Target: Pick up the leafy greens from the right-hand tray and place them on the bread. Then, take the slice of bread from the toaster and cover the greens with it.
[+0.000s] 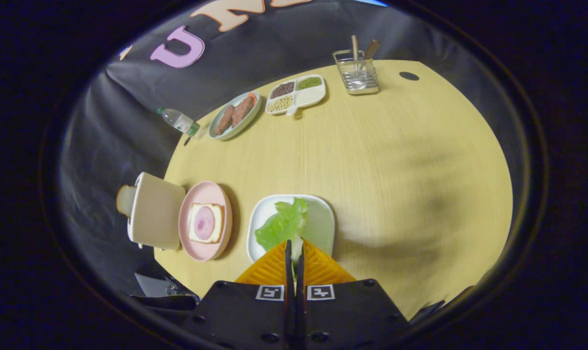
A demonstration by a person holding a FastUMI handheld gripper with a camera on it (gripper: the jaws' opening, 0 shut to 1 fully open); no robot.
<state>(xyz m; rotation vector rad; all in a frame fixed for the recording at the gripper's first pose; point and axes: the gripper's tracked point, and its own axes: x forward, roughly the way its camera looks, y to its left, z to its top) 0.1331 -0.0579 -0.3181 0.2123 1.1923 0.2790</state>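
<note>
Your gripper (294, 253) has its fingers nearly closed, with just a thin slit between them, and the pale stem end of the leafy greens (283, 223) sits in that slit, so you appear to have the greens pinched by the stalk while the leaf spreads ahead of the fingers over the white tray (323, 218). I can't tell whether the leaf is clear of the tray or resting on it. The grip is the weak point: a hold on the stem tip alone could let the limp leaf slide out or tear if you swing across quickly. The bread (207, 223), with a round pink slice on it, lies on the pink plate (196, 194) just left of the tray, and the toaster (155, 211) stands right beside that plate with its slice (124, 200) poking out the far side. Carry too low and the trailing leaf may drag over the plate rim; go too far and you could bump the toaster. Open late or off-centre and the greens may drape off the bread onto the plate. The things at the back of the table (396, 160) are well apart from your path.
</note>
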